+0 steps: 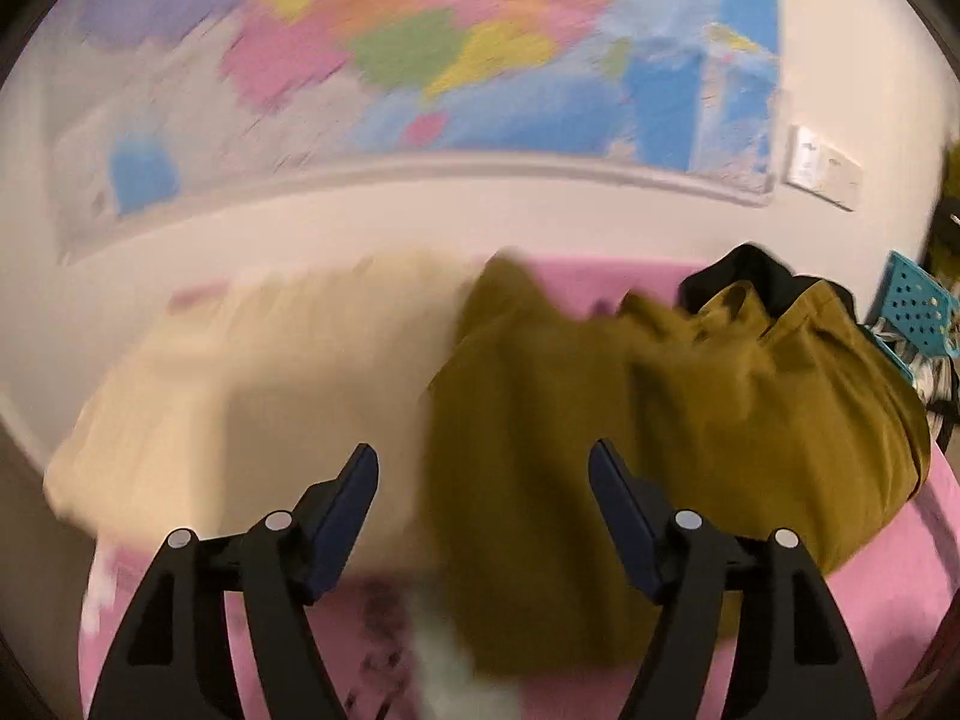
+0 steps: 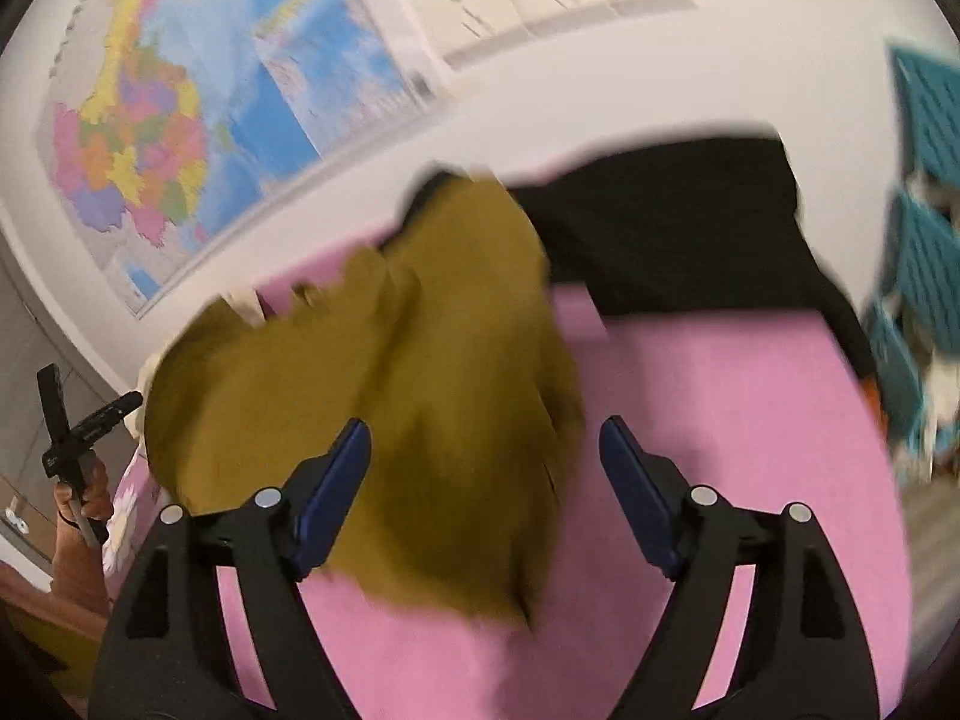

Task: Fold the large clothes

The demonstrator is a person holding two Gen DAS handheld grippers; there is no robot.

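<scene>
An olive-green garment (image 1: 690, 420) lies crumpled on the pink bed sheet (image 1: 888, 594). My left gripper (image 1: 483, 468) hovers over its near left edge with jaws wide apart and nothing pressed between the pads. In the right wrist view the same olive garment (image 2: 408, 420) lies in a heap on the pink sheet (image 2: 750, 390). My right gripper (image 2: 483, 444) stands open over its near right part, the cloth below and clear of the pads. A person's hand (image 2: 81, 498) at the far left holds the other gripper's handle. Both views are motion-blurred.
A cream cloth (image 1: 252, 384) lies left of the olive garment. A black garment (image 2: 678, 222) lies behind it by the wall. Teal perforated baskets (image 2: 924, 228) stand at the right. A coloured map (image 1: 420, 42) hangs on the wall behind the bed.
</scene>
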